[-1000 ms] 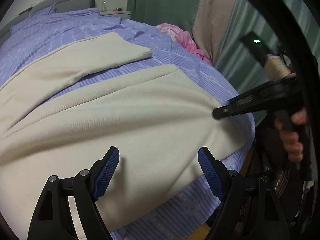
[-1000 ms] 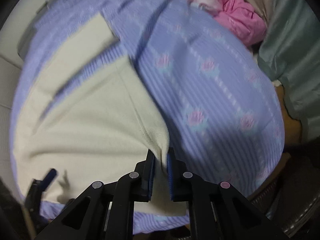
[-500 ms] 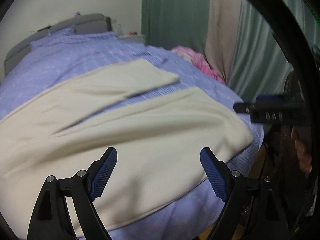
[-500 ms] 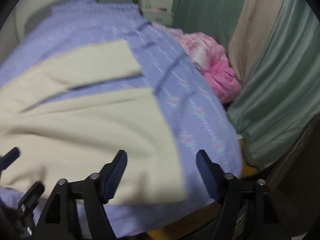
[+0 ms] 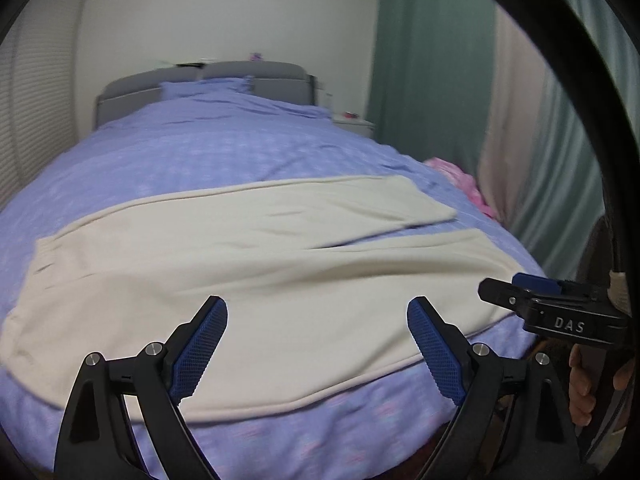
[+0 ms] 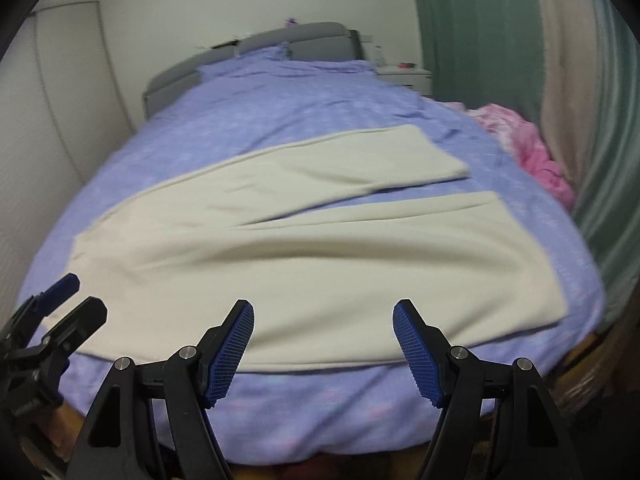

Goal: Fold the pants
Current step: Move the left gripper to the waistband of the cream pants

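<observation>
Cream pants (image 5: 280, 264) lie spread flat across the foot of a bed with a purple cover (image 5: 224, 144), waist at the left, two legs running to the right. They also show in the right wrist view (image 6: 320, 248). My left gripper (image 5: 316, 344) is open and empty, held back above the pants' near edge. My right gripper (image 6: 322, 344) is open and empty, also held back off the near edge. The right gripper shows at the right in the left wrist view (image 5: 556, 304); the left gripper shows at the lower left in the right wrist view (image 6: 48, 320).
A pink bundle of cloth (image 6: 528, 148) lies at the bed's right edge by green and beige curtains (image 6: 500, 40). A grey headboard (image 6: 280, 44) and a white bedside table (image 6: 404, 76) stand at the far end. A wall is at the left.
My right gripper let go of the pant leg hem and opened. Both grippers pulled back and rose away from the bed, so the whole pants now show.
</observation>
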The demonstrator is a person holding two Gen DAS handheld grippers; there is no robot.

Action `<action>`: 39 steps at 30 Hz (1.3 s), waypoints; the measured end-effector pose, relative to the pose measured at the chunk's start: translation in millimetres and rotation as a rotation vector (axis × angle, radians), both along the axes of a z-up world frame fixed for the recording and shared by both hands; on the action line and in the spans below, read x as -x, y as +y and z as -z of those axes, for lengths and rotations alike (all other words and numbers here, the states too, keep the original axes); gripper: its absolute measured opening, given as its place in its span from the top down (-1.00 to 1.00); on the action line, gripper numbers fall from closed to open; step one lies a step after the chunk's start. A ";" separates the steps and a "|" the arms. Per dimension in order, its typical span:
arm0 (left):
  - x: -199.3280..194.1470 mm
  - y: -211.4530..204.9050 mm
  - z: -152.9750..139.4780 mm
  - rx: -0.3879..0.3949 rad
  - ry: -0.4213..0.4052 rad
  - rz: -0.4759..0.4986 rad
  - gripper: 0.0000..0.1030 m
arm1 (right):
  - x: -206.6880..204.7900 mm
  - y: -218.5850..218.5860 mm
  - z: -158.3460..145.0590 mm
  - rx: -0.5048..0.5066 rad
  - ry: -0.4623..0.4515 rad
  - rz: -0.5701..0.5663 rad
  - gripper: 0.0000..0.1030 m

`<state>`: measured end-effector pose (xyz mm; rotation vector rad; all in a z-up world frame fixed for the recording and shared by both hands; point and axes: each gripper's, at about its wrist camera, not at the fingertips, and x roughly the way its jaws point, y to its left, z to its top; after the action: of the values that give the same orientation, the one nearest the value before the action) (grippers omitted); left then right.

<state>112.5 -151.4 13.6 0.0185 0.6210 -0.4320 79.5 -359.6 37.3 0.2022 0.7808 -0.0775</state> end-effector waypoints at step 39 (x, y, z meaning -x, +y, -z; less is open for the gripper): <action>-3.1 303.2 147.4 0.154 0.217 -0.473 -0.89 | -10.7 197.3 151.3 -0.382 0.112 -0.034 -0.53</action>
<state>115.6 151.8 -133.8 -0.3200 0.7784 -0.0213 90.2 -162.3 -114.0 0.5501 0.9069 0.0950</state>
